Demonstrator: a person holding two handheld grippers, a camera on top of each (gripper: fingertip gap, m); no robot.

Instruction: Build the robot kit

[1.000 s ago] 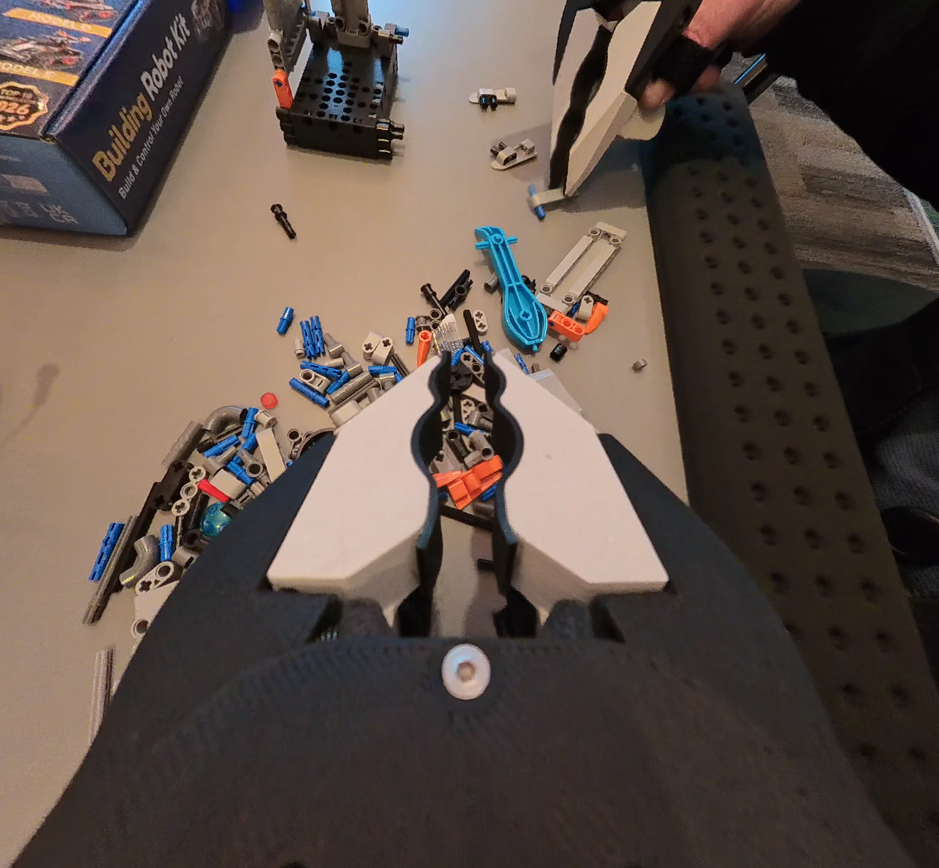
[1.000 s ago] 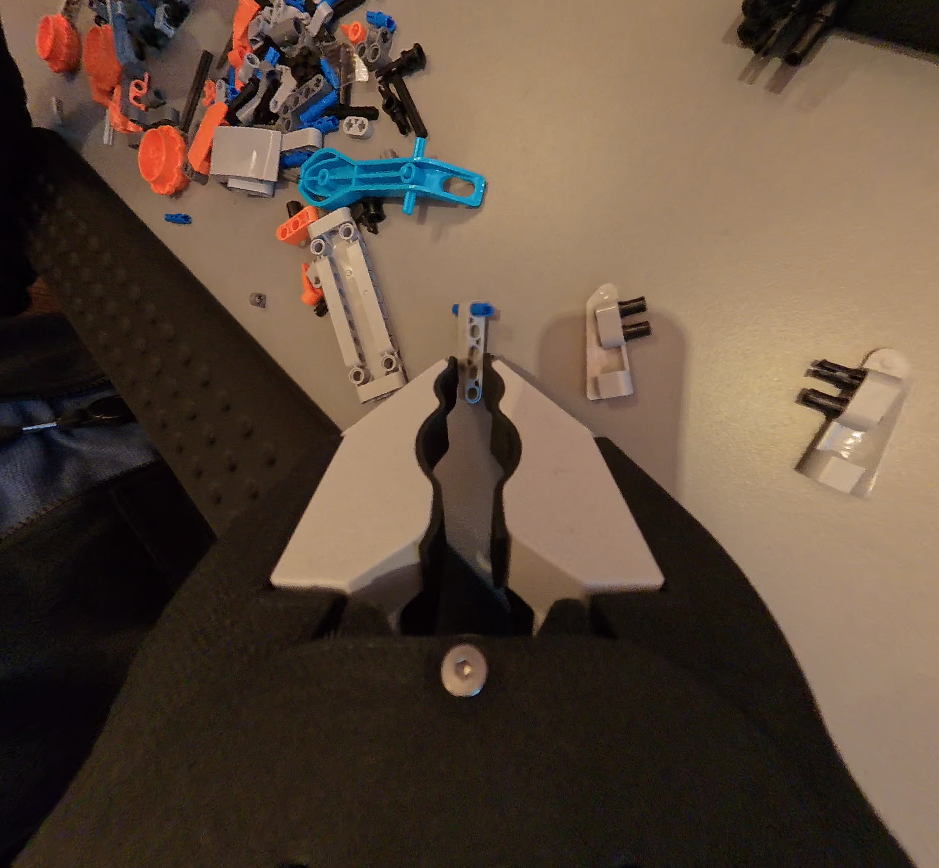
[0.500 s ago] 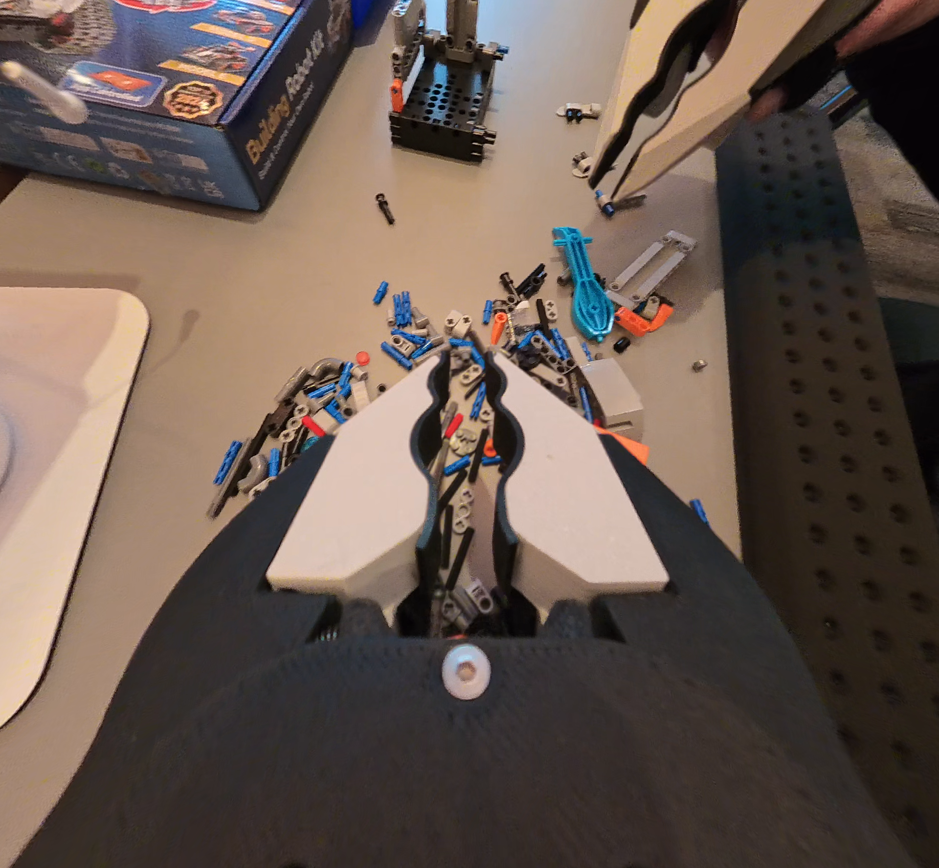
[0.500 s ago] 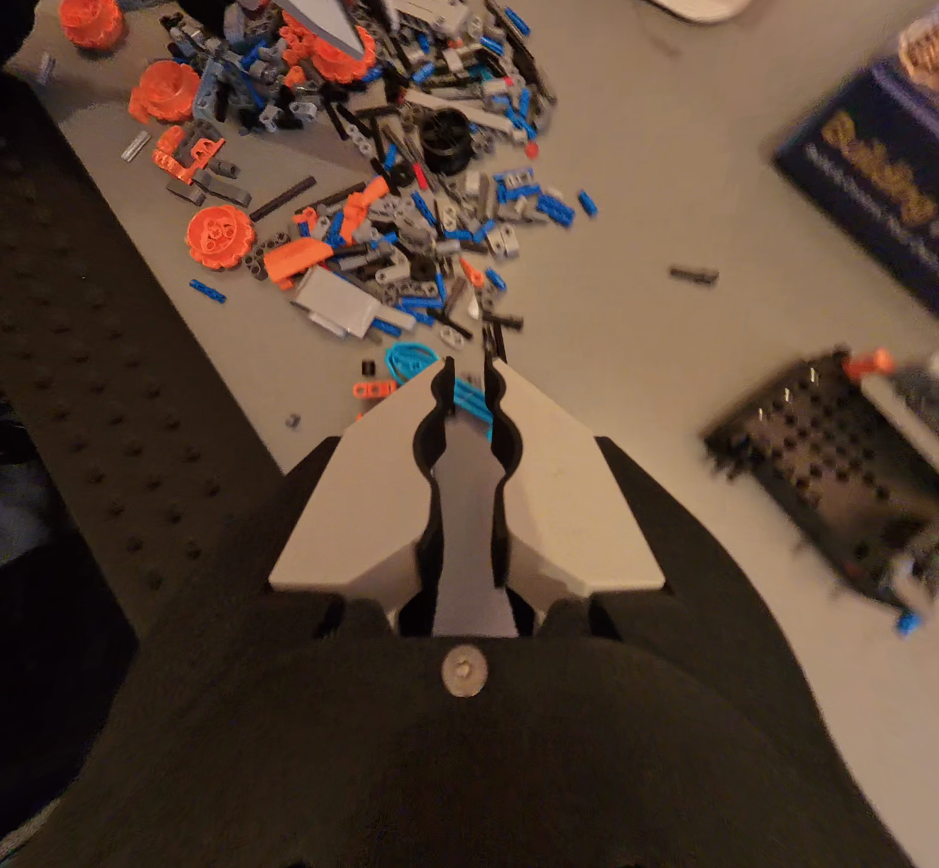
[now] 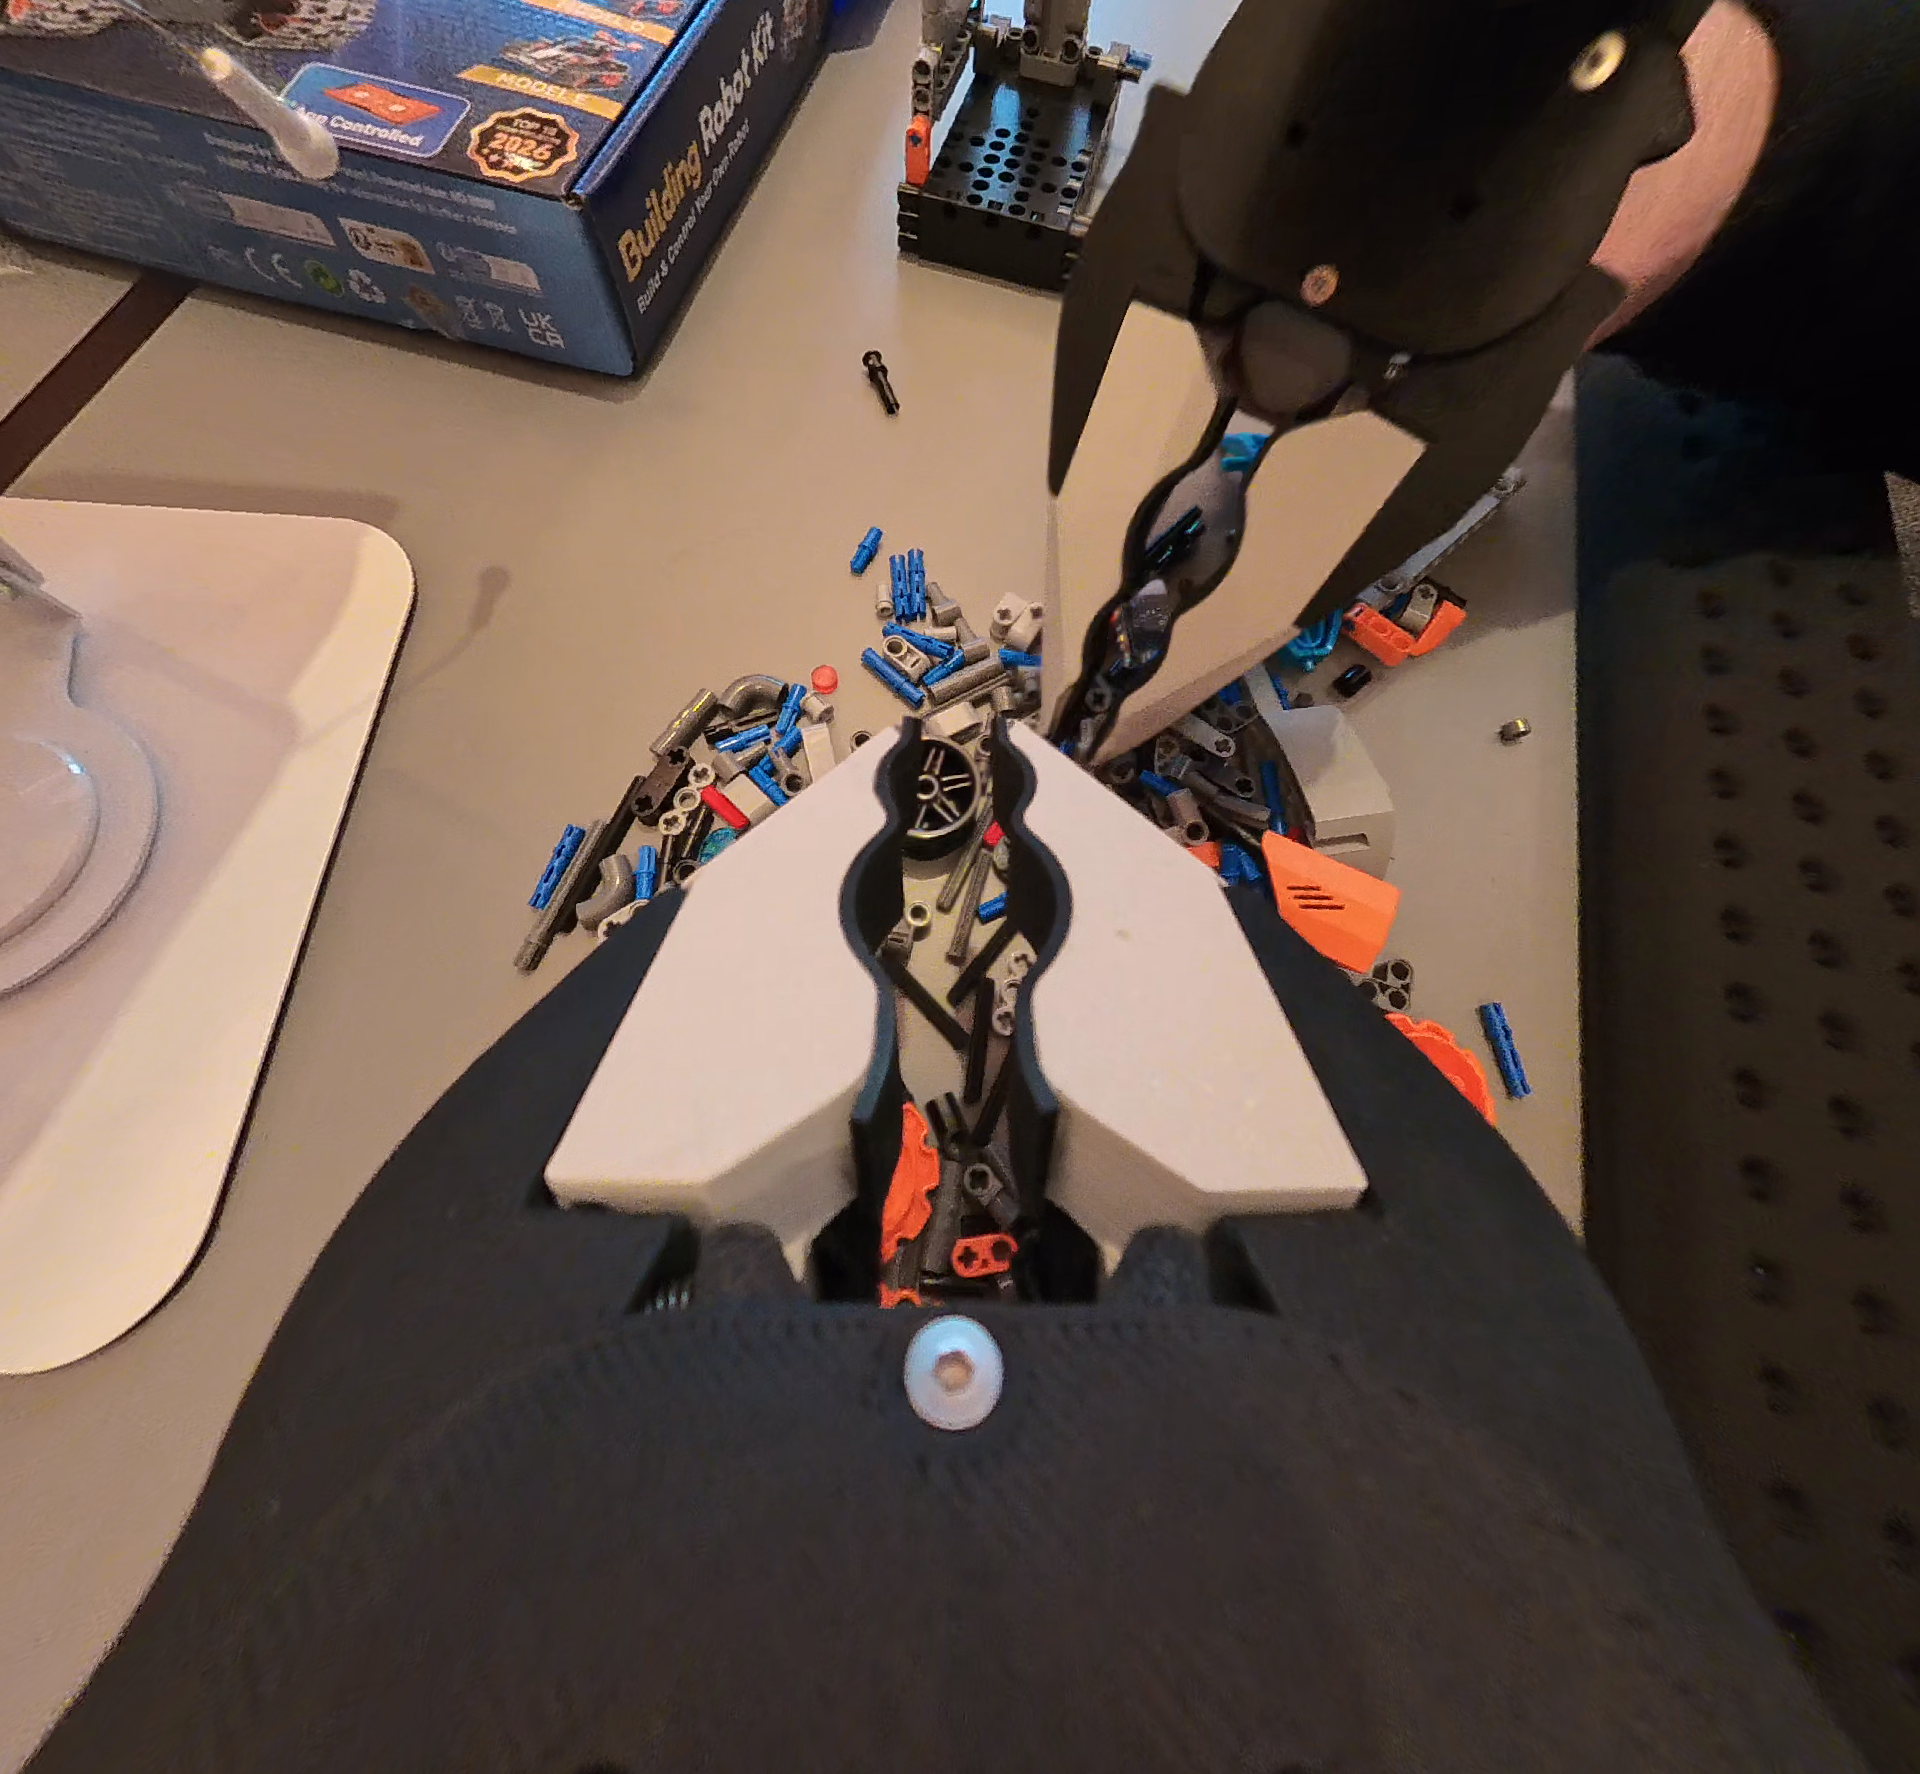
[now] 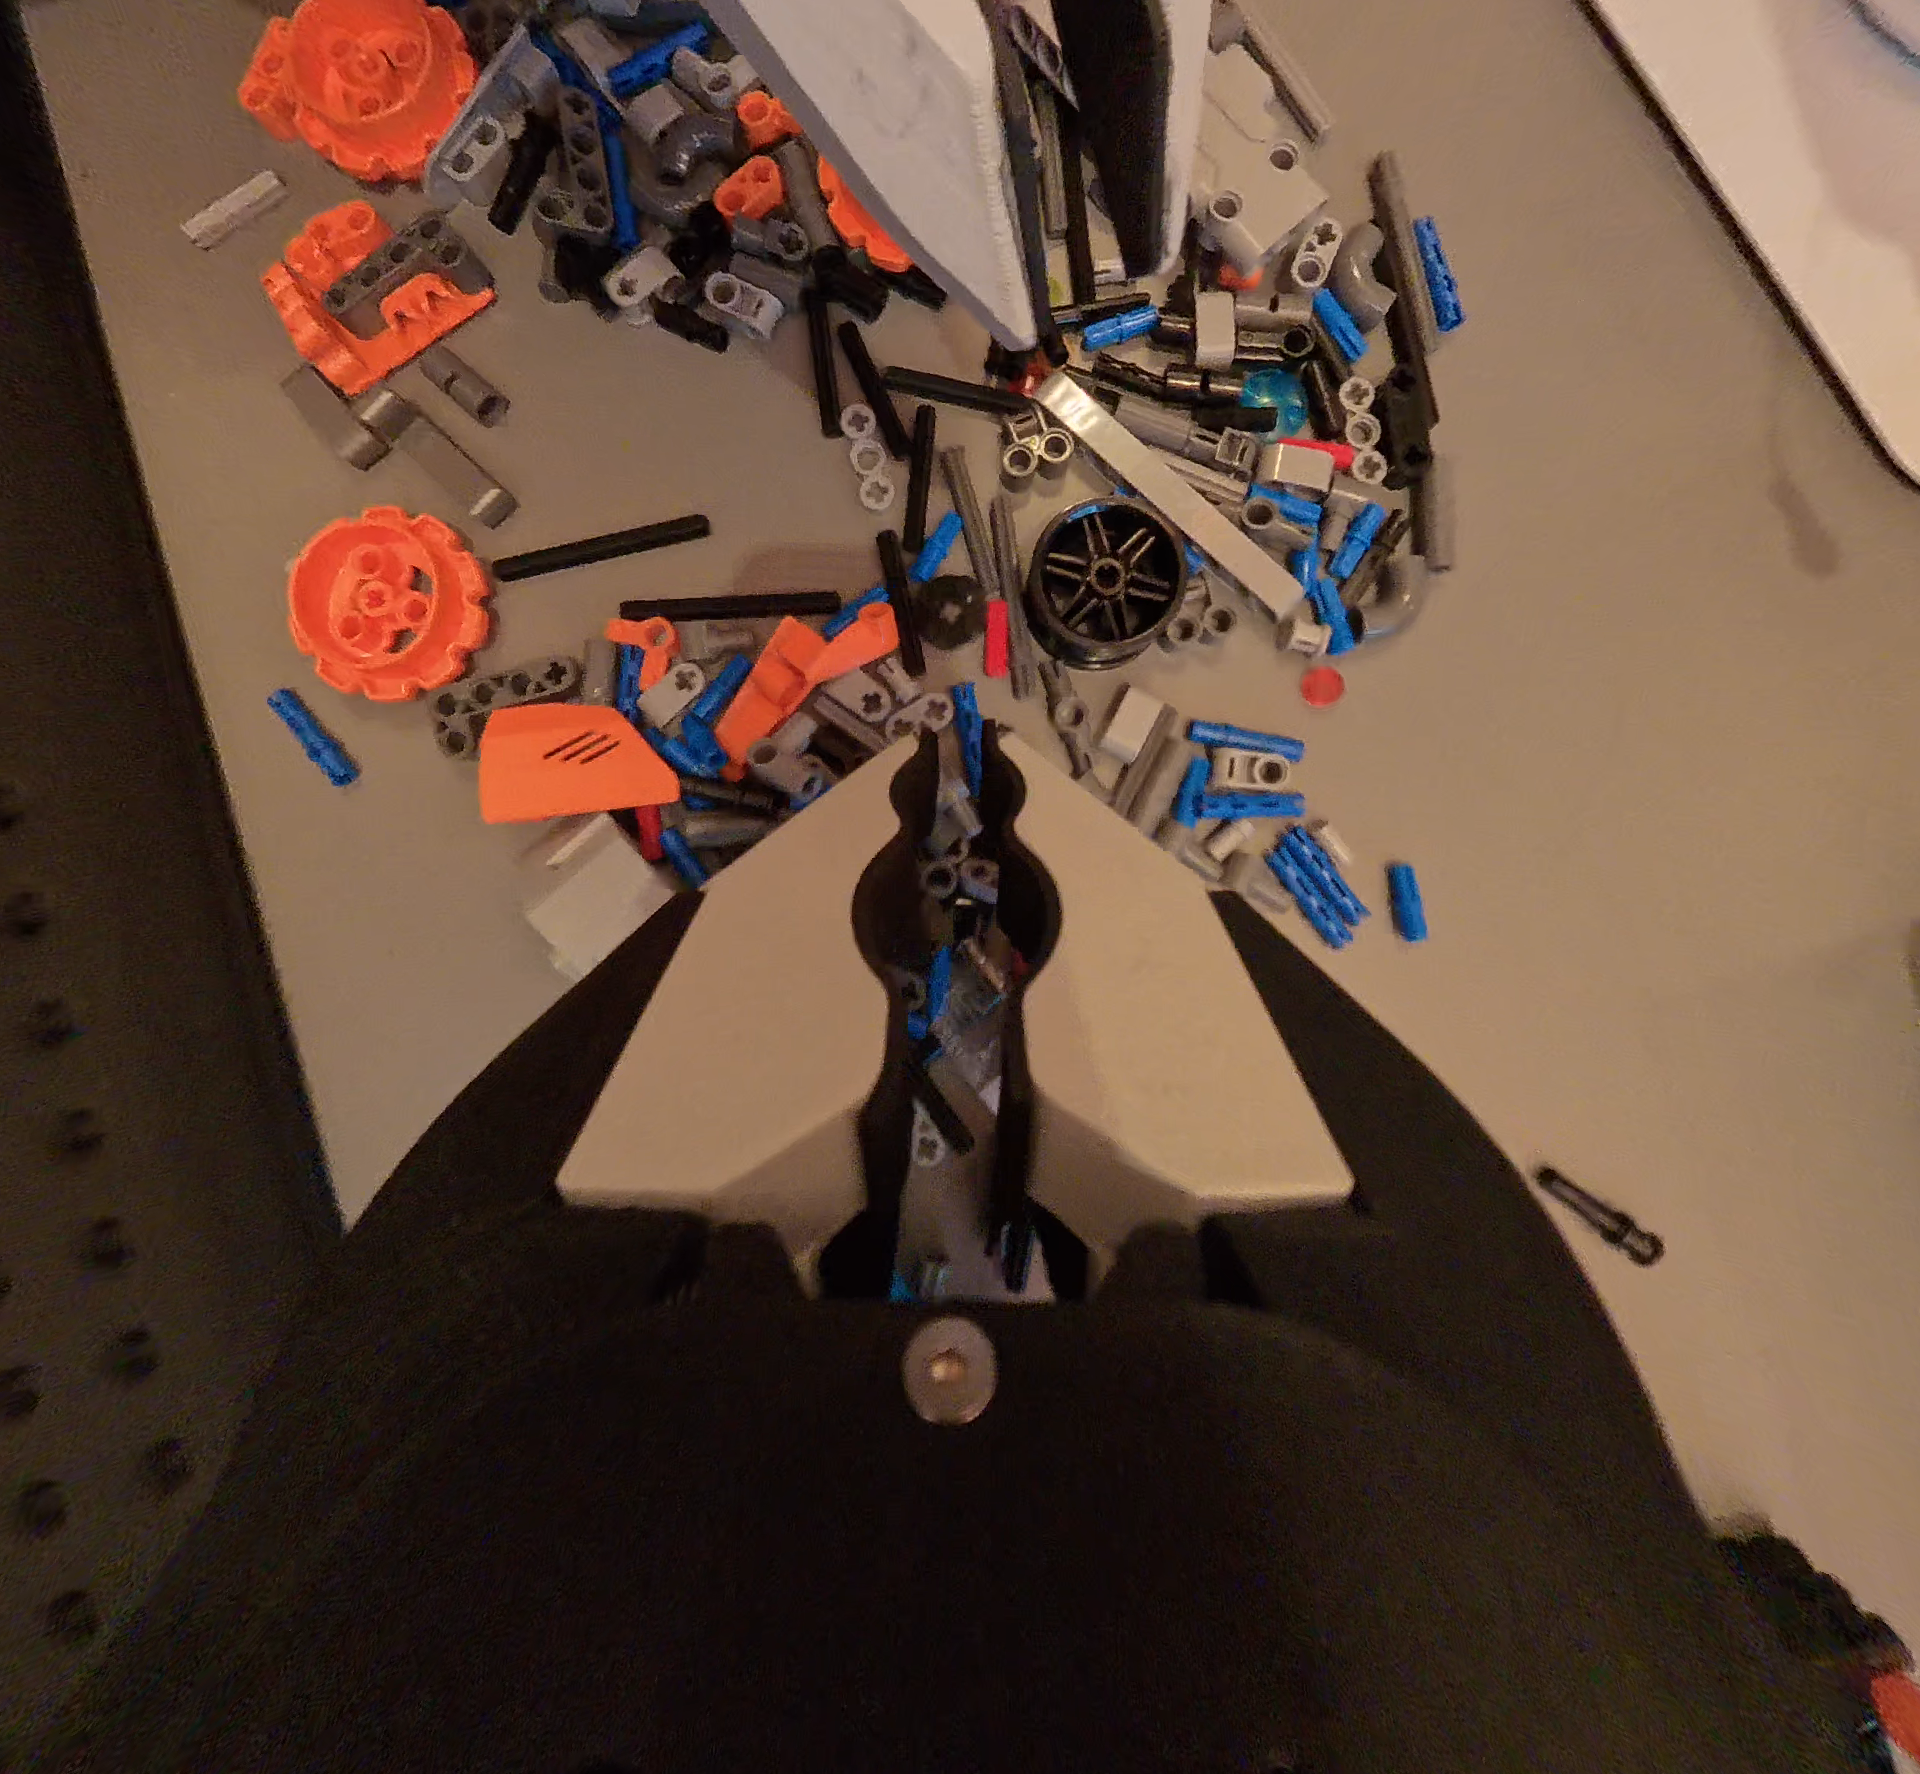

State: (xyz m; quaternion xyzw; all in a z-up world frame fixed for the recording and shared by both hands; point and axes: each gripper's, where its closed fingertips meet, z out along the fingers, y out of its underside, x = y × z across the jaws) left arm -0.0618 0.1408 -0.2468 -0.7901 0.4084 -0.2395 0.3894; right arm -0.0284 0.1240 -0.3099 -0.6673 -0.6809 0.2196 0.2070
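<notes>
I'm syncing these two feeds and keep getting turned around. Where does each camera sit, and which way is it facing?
Left wrist view: on the left gripper, looking down over the pile of building pieces toward the blue box; the right gripper and a hand come in from upper right.
Right wrist view: on the right gripper, facing the other way across the pile; the left gripper enters from the top.
Shared: the black spoked wheel, the orange panel.
</notes>
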